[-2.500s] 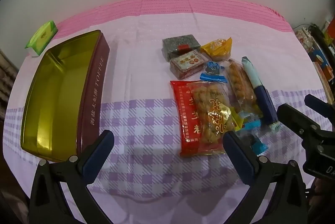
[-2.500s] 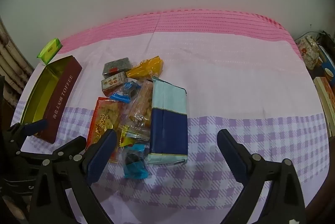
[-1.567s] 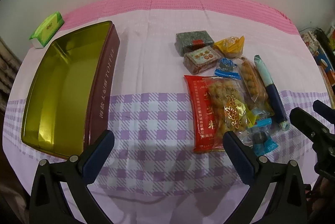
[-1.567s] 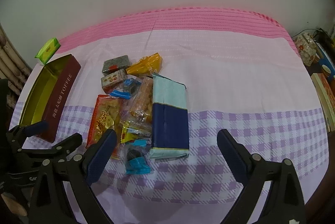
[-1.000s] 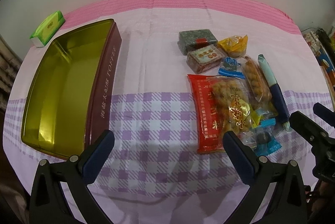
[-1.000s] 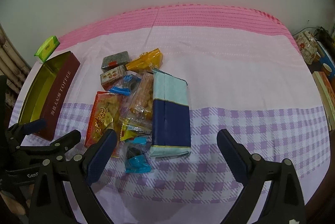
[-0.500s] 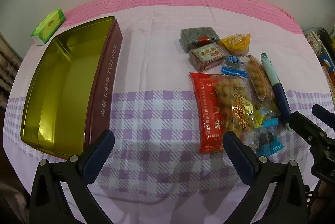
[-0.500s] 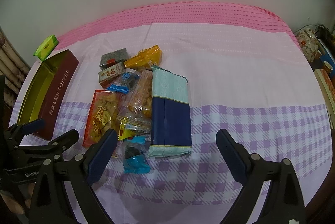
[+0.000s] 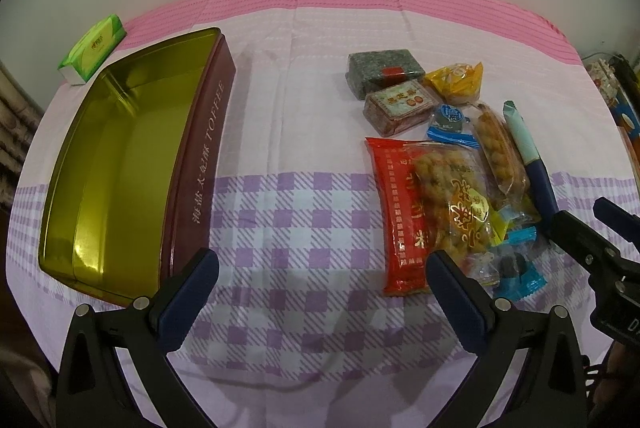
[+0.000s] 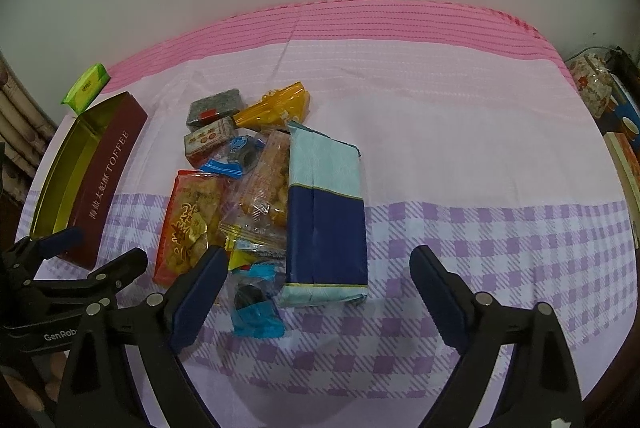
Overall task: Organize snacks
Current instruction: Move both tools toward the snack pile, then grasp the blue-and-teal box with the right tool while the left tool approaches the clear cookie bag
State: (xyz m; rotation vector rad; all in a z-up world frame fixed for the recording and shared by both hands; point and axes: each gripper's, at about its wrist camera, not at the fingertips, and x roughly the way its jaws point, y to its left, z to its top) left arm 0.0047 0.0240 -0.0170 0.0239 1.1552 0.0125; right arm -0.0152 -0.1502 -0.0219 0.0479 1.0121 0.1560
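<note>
While the snacks (image 10: 256, 195) lay bunched in a loose heap at the centre-left of the right wrist view, nothing had yet gone into the tin (image 9: 120, 163), which sat open and bare at the left of the left wrist view, apparently ready to receive them. Its maroon side read "TOFFEE" after a row of Chinese characters. The red packet (image 9: 400, 211) and the small brown packet (image 9: 400, 103) carried Chinese print too small to read. A blue and pale-blue pack (image 10: 326, 211) lay at the heap's right edge. The right hand-held gripper (image 10: 316, 292) hung released above it, jaws having just narrowed slightly with nothing gripped; the left hand-held gripper (image 9: 320, 284) hung released over the checked surface (image 9: 300, 220). "GenRob" showed on its body.
</note>
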